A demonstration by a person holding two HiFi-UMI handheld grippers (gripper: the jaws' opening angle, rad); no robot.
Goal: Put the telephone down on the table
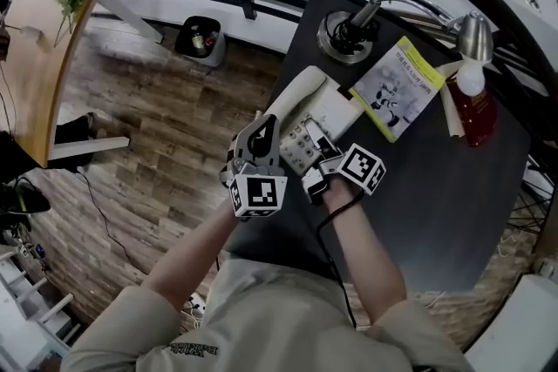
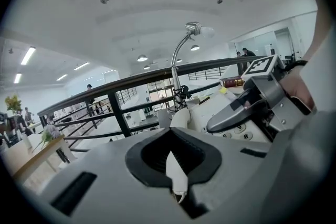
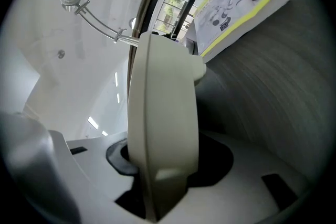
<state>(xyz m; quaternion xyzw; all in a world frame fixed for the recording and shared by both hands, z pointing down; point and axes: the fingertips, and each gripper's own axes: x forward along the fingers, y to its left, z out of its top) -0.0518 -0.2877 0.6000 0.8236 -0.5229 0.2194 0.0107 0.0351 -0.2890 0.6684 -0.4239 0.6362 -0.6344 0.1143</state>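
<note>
A cream telephone (image 1: 305, 111) with a keypad hangs over the left part of the dark table (image 1: 436, 205), held from both sides. My left gripper (image 1: 266, 133) is shut on the telephone's left edge; in the left gripper view a thin cream rim (image 2: 176, 170) is pinched between the jaws, and the keypad (image 2: 239, 131) shows beyond. My right gripper (image 1: 319, 156) is shut on the telephone's near right side. In the right gripper view the cream body (image 3: 163, 113) stands on edge between the jaws. Whether the telephone's underside touches the table is hidden.
A desk lamp (image 1: 349, 32) stands just beyond the telephone, its head (image 1: 475, 35) bent to the right. A yellow-edged booklet (image 1: 397, 87) and a red book (image 1: 471, 111) lie to the right. A black cable (image 1: 336, 231) runs back toward the person. The table's left edge drops to the wooden floor (image 1: 157, 126).
</note>
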